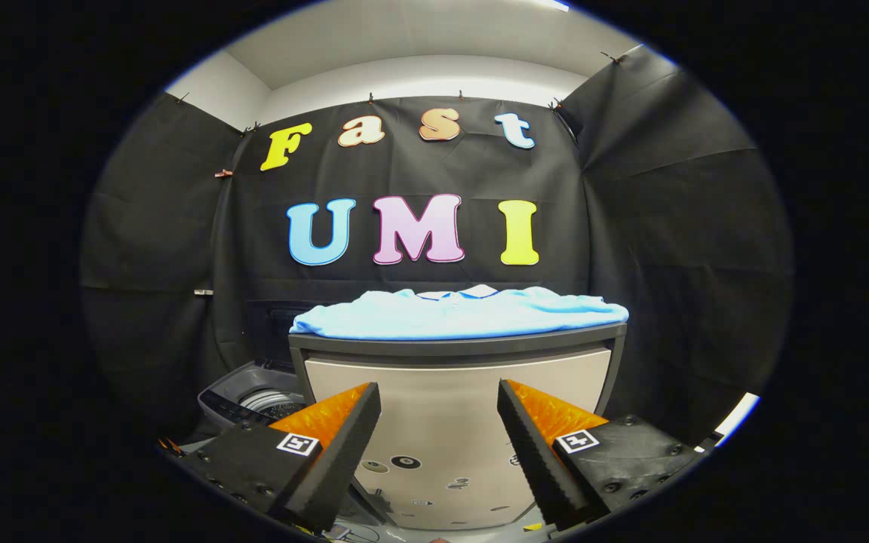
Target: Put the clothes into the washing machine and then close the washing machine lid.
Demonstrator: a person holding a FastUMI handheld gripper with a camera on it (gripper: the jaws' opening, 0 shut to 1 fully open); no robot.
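My fingers stand apart on nothing, short of the cabinet carrying the blue shirt, washing machine beside it.

The tongs stand spread apart with nothing between them, their fingers framing the pale front panel of a cabinet just ahead. On the cabinet's dark top lies a light blue collared shirt, spread flat and covering most of the top. Beside the cabinet, lower down past one finger, sits the washing machine, its lid raised and drum rim showing.
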